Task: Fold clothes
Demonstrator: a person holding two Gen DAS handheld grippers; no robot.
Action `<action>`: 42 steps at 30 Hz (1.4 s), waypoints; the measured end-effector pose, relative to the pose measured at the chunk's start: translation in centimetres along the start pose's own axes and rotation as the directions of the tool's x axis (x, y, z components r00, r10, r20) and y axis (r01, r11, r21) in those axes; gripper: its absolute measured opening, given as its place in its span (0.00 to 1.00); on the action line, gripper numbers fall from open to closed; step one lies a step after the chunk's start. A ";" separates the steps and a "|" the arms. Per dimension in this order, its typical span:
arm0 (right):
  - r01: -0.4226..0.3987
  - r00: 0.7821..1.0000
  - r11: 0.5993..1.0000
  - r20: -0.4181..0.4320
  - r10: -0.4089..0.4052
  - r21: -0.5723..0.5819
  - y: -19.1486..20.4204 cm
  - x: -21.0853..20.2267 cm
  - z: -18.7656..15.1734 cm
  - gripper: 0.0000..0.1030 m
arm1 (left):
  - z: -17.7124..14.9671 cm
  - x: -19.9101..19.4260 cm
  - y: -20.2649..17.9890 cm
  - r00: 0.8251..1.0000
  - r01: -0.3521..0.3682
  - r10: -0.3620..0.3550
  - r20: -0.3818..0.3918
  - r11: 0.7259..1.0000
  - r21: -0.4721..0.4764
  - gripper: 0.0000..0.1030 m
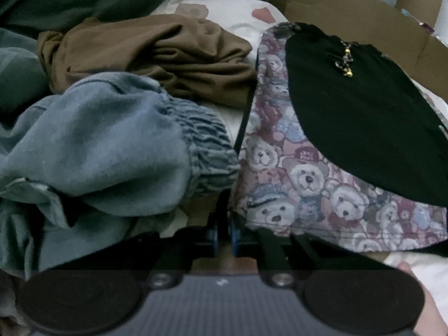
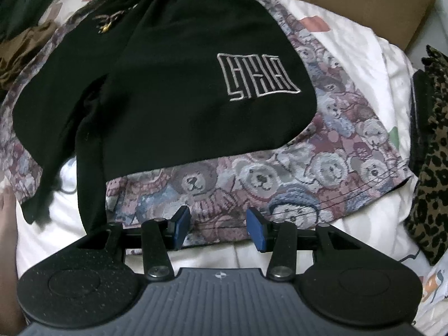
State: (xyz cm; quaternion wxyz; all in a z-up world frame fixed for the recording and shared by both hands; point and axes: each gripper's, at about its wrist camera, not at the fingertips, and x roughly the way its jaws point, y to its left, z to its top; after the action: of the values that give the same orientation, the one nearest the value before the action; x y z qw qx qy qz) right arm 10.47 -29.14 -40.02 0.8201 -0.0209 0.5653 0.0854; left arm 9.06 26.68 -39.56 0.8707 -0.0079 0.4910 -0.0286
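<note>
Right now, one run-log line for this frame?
step: fold black shorts | left hand-held gripper: shut on teddy-bear fabric | right hand-held gripper: open, at fabric's near hem

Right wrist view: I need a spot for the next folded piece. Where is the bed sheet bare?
Bare sheet shows between the teddy-bear cloth, the cardboard box and the leopard-print pile. A smaller strip lies below the black shorts, left of the right gripper. In the left view it is crowded: blue garment and brown garment.
</note>
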 end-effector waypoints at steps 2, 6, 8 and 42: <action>-0.009 1.000 1.000 0.014 0.009 -0.002 0.0 -0.2 0.1 0.50 | 0.5 -0.5 0.0 1.000 0.007 -0.007 -0.014 1.000 -0.006 0.08; -0.031 0.998 0.999 0.056 0.029 0.035 -0.4 -0.8 0.6 0.50 | 1.6 -1.8 -0.6 0.999 0.021 -0.022 -0.031 1.000 -0.022 0.08; -0.045 0.997 0.997 0.072 0.041 0.060 -0.7 -1.0 0.7 0.50 | 2.2 -2.4 -1.2 0.999 0.031 -0.032 -0.038 0.999 -0.014 0.08; -0.212 0.933 0.977 0.290 0.214 -0.040 2.5 -5.1 2.8 0.50 | 12.2 -5.9 -16.5 0.939 0.321 -0.325 -0.115 0.946 -0.052 0.07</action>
State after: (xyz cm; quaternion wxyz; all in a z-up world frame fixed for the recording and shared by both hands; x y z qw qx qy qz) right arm 10.87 -26.95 -34.16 0.8806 0.0501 0.4363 0.1781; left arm 15.77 10.36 -27.53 0.8221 -0.1010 0.5359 -0.1636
